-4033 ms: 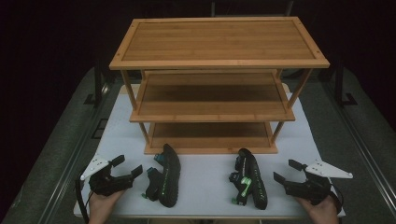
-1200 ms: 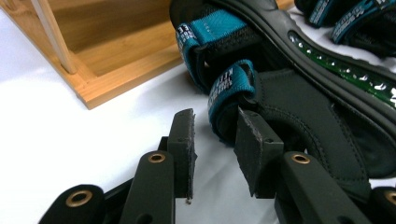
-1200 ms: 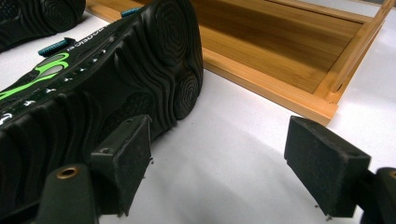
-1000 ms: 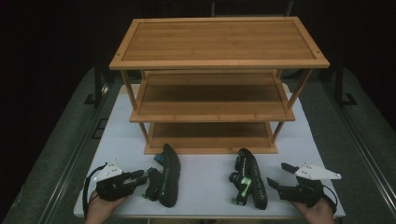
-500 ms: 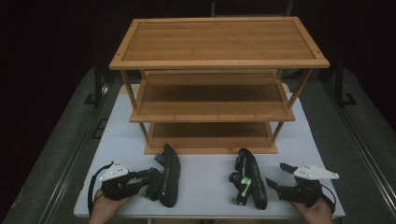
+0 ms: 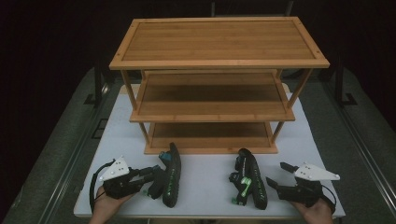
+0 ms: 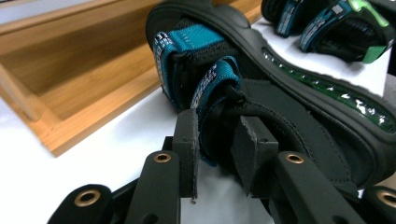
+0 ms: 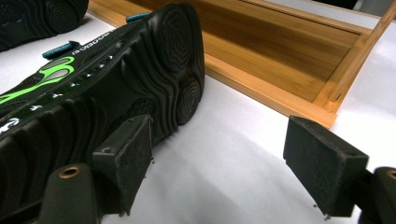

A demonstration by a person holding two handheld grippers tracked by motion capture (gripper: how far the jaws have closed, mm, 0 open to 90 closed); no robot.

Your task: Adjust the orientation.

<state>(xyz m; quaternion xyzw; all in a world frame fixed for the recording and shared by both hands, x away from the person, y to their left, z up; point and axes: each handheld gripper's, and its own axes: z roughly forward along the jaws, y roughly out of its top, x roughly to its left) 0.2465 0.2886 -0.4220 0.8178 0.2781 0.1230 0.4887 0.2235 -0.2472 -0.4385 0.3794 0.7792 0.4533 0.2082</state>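
Observation:
Two black sandals lie on their sides on the white table top (image 6: 205, 179) in front of a wooden rack. The left sandal (image 6: 170, 175) has teal straps (image 7: 196, 70). My left gripper (image 6: 156, 179) has come in from its left; the jaws have just been closing, and its pads (image 7: 187, 140) now pinch the sandal's straps between them (image 7: 215, 154). The right sandal (image 6: 250, 179) shows green trim and its ribbed sole (image 8: 93, 93). My right gripper (image 6: 275, 172) stands open just right of it, one pad (image 8: 128, 158) close against the sole and the other wide apart.
A three-tier bamboo rack (image 6: 219, 60) stands behind the sandals, its bottom shelf (image 7: 70, 93) low on the table and close to both toes (image 8: 280, 60). Dark floor and rails flank the table. A person's hands hold both grippers at the front edge.
My left gripper has slid right up to the left sandal and narrowed its jaws onto the straps. The right gripper has edged a little toward the right sandal. Neither sandal has moved.

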